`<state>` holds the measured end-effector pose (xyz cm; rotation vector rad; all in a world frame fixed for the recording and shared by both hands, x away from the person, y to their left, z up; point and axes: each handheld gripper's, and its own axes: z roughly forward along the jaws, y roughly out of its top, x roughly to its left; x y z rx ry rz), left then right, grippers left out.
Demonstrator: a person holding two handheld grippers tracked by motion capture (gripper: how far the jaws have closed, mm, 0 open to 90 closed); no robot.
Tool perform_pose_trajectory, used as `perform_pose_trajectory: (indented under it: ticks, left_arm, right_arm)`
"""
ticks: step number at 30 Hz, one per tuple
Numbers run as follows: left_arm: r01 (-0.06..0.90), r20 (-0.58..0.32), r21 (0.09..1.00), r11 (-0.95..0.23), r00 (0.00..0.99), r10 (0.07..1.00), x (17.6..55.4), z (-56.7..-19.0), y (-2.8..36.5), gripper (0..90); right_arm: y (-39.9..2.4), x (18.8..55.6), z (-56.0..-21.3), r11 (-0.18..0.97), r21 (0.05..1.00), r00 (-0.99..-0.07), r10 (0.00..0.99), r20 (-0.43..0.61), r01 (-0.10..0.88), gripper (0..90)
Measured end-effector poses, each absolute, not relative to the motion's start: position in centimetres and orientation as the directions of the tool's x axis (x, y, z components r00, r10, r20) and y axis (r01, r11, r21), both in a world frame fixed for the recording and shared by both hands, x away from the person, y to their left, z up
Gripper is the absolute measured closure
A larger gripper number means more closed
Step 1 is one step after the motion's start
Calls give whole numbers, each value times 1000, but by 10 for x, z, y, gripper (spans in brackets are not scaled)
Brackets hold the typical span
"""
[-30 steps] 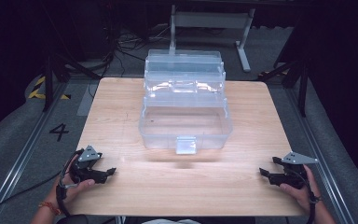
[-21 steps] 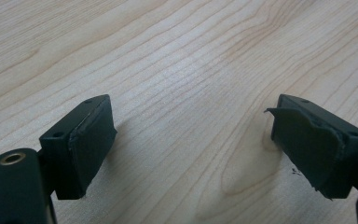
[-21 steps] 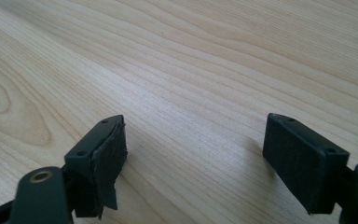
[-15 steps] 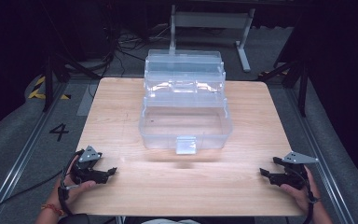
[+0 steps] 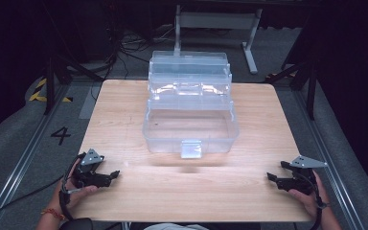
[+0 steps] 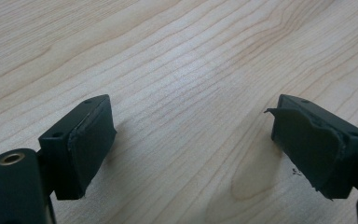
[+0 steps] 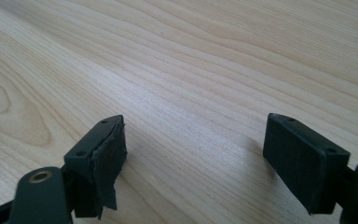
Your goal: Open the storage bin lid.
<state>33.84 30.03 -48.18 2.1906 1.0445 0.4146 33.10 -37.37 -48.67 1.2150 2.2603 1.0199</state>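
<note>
A clear plastic toolbox (image 5: 190,112) stands in the middle of the wooden table (image 5: 124,105), its lid swung back and its tiered trays spread behind the empty lower bin. A grey latch (image 5: 191,149) hangs on its front wall. My left gripper (image 5: 115,175) rests at the near left corner, held by a hand, jaws open and pointing right. In the left gripper view its pads (image 6: 89,144) stand wide apart over bare wood. My right gripper (image 5: 270,177) rests at the near right edge, open, pointing left. In the right gripper view its pads (image 7: 106,158) hold nothing.
Bare wood lies between the two grippers in front of the toolbox. A metal stand (image 5: 215,21) and cables (image 5: 120,45) sit on the floor beyond the table. A floor rail (image 5: 26,158) with a "4" mark runs along the left.
</note>
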Motion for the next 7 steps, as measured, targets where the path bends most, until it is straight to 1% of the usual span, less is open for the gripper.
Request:
perform_pose_trajectory:
  ticks: [4,7]
  left_arm:
    - [560,9,685,-466,633,774,339,-481,301,136]
    - [569,-3,686,-454,626,780,338,-482,300,136]
  right_arm:
    - [-374,331,-487,362,746,-552,833,10,559,219]
    - [-374,331,-487,360,746,-550,835,11,561,219]
